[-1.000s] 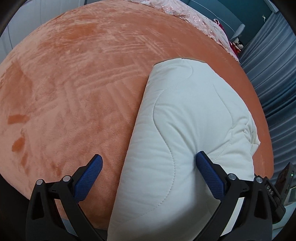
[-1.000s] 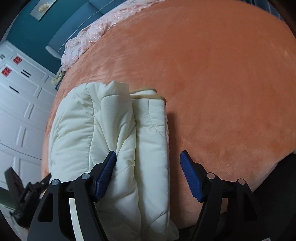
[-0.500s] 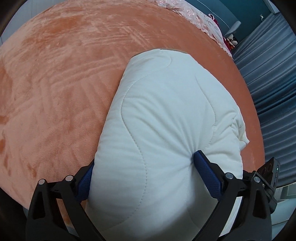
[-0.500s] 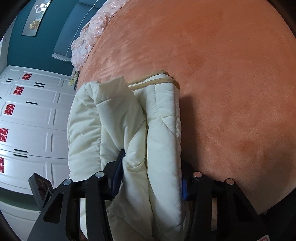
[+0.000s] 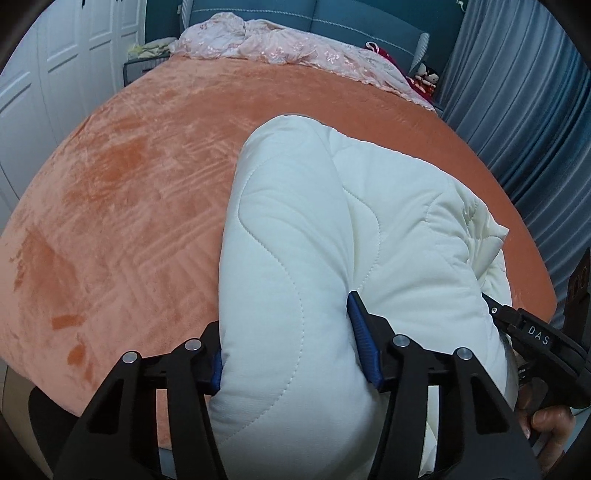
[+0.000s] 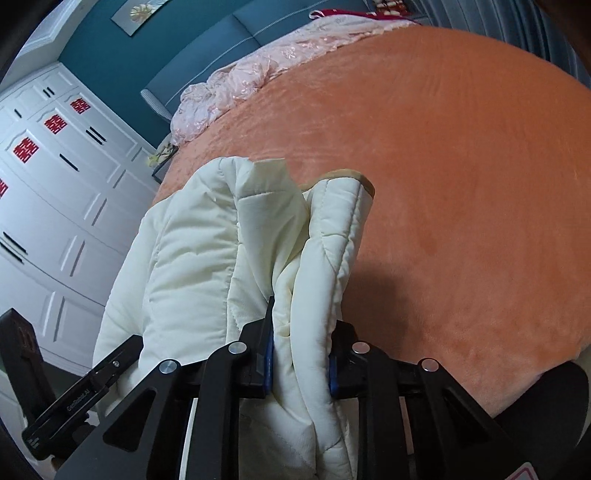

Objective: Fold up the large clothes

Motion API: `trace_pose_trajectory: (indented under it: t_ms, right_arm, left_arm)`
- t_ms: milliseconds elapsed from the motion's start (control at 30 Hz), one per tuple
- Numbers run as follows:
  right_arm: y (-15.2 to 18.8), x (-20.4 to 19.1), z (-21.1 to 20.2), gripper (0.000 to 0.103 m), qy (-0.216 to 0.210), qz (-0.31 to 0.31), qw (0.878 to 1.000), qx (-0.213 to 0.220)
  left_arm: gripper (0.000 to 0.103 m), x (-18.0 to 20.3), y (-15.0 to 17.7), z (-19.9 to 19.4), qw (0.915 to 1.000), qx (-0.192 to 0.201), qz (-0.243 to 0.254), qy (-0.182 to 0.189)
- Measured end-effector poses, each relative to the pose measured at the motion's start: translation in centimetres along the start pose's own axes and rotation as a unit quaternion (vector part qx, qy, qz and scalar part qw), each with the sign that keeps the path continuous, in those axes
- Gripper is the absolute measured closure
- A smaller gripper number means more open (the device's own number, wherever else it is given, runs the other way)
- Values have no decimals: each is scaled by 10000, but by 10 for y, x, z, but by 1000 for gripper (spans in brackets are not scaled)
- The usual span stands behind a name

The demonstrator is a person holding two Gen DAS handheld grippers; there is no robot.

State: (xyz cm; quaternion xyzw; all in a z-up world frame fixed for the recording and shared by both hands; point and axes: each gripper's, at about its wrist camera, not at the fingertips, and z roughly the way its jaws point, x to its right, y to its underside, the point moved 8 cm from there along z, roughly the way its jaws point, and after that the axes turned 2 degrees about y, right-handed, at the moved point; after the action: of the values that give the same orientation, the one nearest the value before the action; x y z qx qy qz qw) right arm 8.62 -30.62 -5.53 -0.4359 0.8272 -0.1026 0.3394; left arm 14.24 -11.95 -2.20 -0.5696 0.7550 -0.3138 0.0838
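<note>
- A bedroom in a home.
- A wide bed [image 5: 155, 192] under an orange plush cover fills the room.
- A blue padded headboard [image 5: 343, 22] stands against a teal wall.
- Pink bedding [image 5: 295, 51] lies bunched at its head.
- White panelled wardrobes [image 6: 55, 206] line one side; blue curtains [image 5: 524, 110] hang on the other.

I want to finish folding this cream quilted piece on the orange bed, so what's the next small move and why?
Probably finish closing, then lift the near end and carry it toward the far end. Both jaws are closing with the cream quilted piece between them: the left hand-held gripper takes the rounded fold, the right hand-held gripper the bunched layers. The orange bed cover beyond lies bare.
</note>
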Motion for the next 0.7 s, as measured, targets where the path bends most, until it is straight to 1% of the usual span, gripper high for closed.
trace_pose_trajectory:
  t_ms: [167,300,467,600,700]
  right_arm:
    - [-26,-30,-31,83,-128,-262,9982,525]
    - [-52,-63,-50,83,-238,-603,9940,876]
    - [-88,-108,-62,83,-452,-926,9870,1230]
    - [-115,-147,-57,83,-590,-1146,9816,1411]
    - [-133,-173,-43,83,-678,-1264,9785,1484]
  left_arm:
    - [51,1,-29,-35,9988,456,34,152]
    - [51,-2,-57,-61,9961,862,150,103]
    - [50,-19,-101,-87,9905,1359,215,89]
    - [51,-36,-137,-99,9856,1670,277,44]
    - [50,-57,-162,-96,9827,1830,282,-2]
